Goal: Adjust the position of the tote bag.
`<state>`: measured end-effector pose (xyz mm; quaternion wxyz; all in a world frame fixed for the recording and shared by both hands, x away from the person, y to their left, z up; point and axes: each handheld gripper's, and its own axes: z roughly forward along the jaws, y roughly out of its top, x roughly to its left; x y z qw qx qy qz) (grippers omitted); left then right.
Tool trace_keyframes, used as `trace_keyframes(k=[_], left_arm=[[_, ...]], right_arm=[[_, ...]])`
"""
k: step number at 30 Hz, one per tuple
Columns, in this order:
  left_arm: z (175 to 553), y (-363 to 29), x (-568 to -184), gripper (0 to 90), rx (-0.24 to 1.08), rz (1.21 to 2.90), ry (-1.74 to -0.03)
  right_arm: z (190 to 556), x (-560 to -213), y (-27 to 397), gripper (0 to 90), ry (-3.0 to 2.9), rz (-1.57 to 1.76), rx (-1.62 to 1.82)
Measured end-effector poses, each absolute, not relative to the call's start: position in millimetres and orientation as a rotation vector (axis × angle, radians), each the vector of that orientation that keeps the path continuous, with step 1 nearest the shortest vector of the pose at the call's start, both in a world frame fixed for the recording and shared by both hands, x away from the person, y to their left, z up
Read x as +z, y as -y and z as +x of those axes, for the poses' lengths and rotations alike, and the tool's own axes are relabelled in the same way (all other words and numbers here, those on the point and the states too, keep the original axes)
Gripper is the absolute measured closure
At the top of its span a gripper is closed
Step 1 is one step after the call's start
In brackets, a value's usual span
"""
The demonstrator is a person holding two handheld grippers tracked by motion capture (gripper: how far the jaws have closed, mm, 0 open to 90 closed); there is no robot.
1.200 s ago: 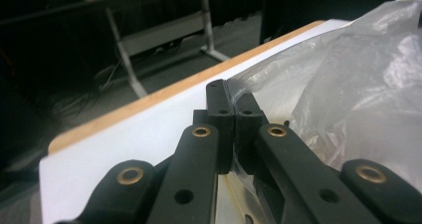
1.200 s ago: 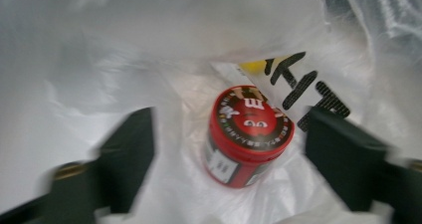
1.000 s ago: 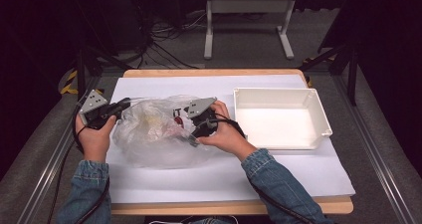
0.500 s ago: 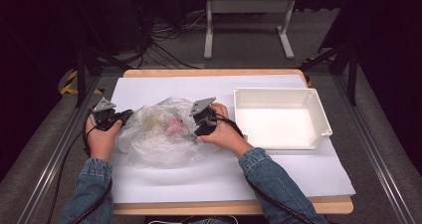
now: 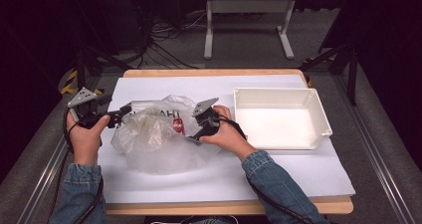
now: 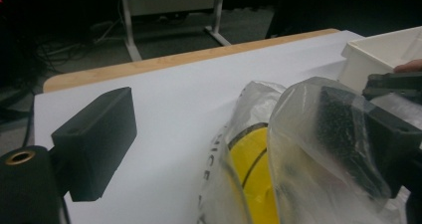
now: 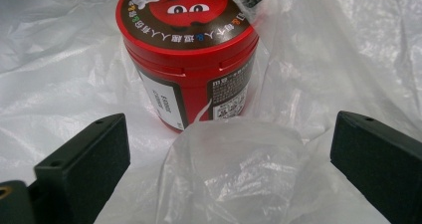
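The left gripper (image 5: pixel 122 115) had just let its jaws spread wide at the left edge of the crinkled clear plastic bag (image 5: pixel 154 134), film draped over one jaw but no longer pinched. The right gripper (image 7: pixel 226 149) stood wide, empty, facing the round red candy tub (image 7: pixel 186 55) lying inside the bag beside the white plastic bin (image 5: pixel 278 117). The tub probably came next.

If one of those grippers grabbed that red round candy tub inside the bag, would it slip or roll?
The red round plastic candy tub looks smooth and rigid, so it might slip. Lying sideways, it would probably roll. The thin clear plastic bag bunched before it may get pinched too.
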<state>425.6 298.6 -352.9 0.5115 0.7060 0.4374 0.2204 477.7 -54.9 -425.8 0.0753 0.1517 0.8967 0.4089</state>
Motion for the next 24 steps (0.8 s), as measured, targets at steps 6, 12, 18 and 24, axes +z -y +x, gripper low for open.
trace_keyframes(k=[6,12,18,24], left_arm=[[421,-304,-345,8.9,0.42,1.72,-1.105],[410,-303,-333,5.2,0.161,1.754,-0.934],[385,-281,-307,5.8,0.408,1.8,-0.767],[384,-235,-309,6.5,0.421,1.919,-0.622]], right_arm=[[476,-427,56,2.3,-2.684,0.457,1.252],[476,-426,57,2.0,-2.668,0.469,1.261],[474,-422,59,2.0,-2.633,0.469,1.31],[470,-416,57,1.9,-2.63,0.435,1.329]])
